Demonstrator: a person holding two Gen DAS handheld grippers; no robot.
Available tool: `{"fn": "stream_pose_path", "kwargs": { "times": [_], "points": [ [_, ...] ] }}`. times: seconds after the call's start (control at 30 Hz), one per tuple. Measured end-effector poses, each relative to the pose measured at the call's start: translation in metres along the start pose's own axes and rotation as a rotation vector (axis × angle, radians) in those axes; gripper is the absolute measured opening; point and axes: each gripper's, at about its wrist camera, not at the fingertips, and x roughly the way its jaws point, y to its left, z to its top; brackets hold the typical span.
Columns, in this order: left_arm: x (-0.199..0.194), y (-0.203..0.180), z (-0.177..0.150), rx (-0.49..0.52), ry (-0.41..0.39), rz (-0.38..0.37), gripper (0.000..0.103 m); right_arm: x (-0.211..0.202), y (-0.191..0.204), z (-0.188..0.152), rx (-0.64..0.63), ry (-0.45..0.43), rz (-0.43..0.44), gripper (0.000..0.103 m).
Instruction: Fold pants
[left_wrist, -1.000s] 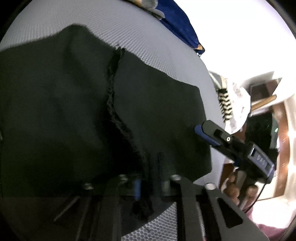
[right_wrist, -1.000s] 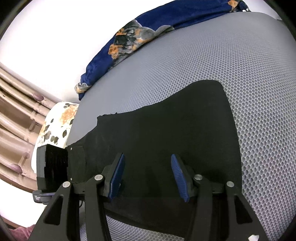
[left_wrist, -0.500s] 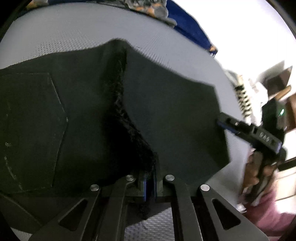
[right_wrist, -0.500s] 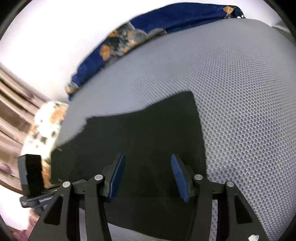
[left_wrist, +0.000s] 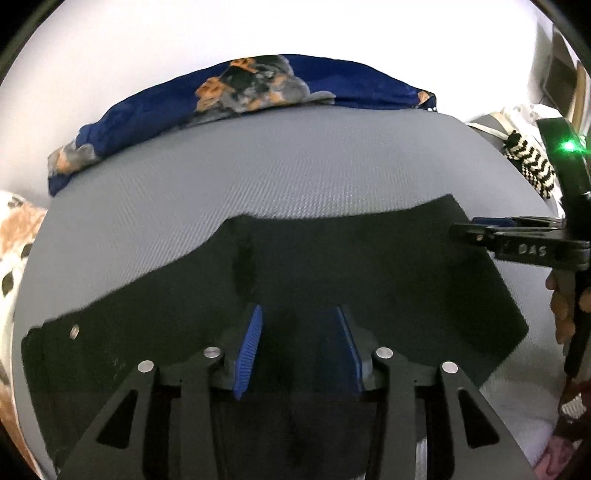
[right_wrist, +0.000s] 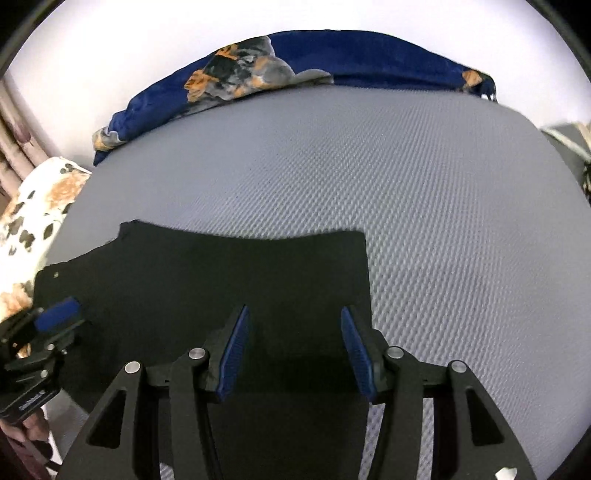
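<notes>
On the grey mesh bed surface (left_wrist: 295, 166), the black pants (left_wrist: 369, 266) lie flat and folded. Above them the left gripper (left_wrist: 299, 350) is opening its jaws, nothing between the blue pads. The right gripper (right_wrist: 295, 354) hovers over the pants' right edge, jaws parted, gripping nothing.
</notes>
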Motion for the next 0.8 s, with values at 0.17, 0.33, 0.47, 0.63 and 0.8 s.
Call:
{"fn": "stream_pose_path", "kwargs": {
  "times": [0.17,0.33,0.47,0.63,0.8],
  "points": [
    [0.042,-0.011,0.016,-0.019,0.08,0.007,0.042,0.018,0.003,0.012,-0.03,0.023,-0.041,0.05],
    [0.056,-0.011,0.014,-0.028,0.098,0.033,0.042,0.021,0.004,0.013,-0.035,0.02,-0.041,0.05],
    [0.058,-0.01,0.015,-0.035,0.099,0.039,0.043,0.023,0.007,0.011,-0.057,0.02,-0.056,0.051],
    [0.053,-0.011,0.011,-0.047,0.099,0.044,0.043,0.025,0.014,0.011,-0.084,0.024,-0.082,0.055],
    [0.049,-0.009,0.008,-0.061,0.105,0.039,0.043,0.024,0.017,0.007,-0.092,0.037,-0.094,0.055]
  ]
}}
